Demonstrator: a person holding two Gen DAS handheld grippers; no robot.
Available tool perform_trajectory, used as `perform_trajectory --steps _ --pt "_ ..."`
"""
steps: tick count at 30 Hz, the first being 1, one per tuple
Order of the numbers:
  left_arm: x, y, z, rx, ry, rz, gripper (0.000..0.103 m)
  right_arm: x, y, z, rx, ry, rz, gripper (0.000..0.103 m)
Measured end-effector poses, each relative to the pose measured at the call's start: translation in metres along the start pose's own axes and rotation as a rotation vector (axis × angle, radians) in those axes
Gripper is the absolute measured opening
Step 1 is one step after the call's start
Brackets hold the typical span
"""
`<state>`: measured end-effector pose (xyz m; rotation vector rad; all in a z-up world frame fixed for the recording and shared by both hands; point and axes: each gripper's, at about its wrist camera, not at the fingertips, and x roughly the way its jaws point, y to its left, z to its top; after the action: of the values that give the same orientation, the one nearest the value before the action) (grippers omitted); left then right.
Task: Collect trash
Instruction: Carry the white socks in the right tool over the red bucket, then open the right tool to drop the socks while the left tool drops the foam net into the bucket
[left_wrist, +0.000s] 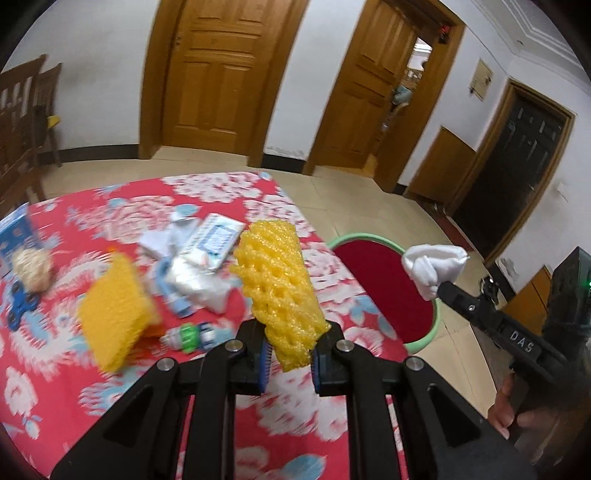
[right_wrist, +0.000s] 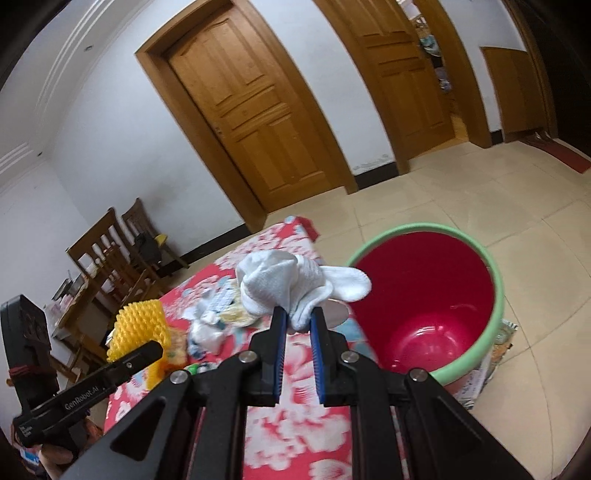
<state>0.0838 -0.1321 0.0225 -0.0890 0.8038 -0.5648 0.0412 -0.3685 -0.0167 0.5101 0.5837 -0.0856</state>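
My left gripper (left_wrist: 290, 350) is shut on a yellow foam fruit net (left_wrist: 275, 288), held above the red floral table (left_wrist: 92, 369). My right gripper (right_wrist: 298, 325) is shut on a crumpled white cloth (right_wrist: 284, 286), held over the table's edge beside the red bucket with a green rim (right_wrist: 424, 306). The cloth (left_wrist: 432, 267) and right gripper (left_wrist: 439, 288) also show in the left wrist view, above the bucket (left_wrist: 388, 280). The yellow net (right_wrist: 142, 326) shows in the right wrist view too.
On the table lie a yellow sponge (left_wrist: 114, 314), plastic wrappers (left_wrist: 199, 266), a small bottle (left_wrist: 192, 336), a blue fidget spinner (left_wrist: 22, 306) and a beige ball (left_wrist: 33, 267). Wooden chairs (right_wrist: 114, 258) stand behind. The bucket stands on tiled floor (right_wrist: 480, 192).
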Motion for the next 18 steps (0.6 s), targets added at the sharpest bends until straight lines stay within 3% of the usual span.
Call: perform_trajectory --steps 18 --pt "0.122 -0.08 0.028 0.137 0.132 -0.079 0.016 0.042 -0.109 0.005 0.152 0.082 -0.168 0.02"
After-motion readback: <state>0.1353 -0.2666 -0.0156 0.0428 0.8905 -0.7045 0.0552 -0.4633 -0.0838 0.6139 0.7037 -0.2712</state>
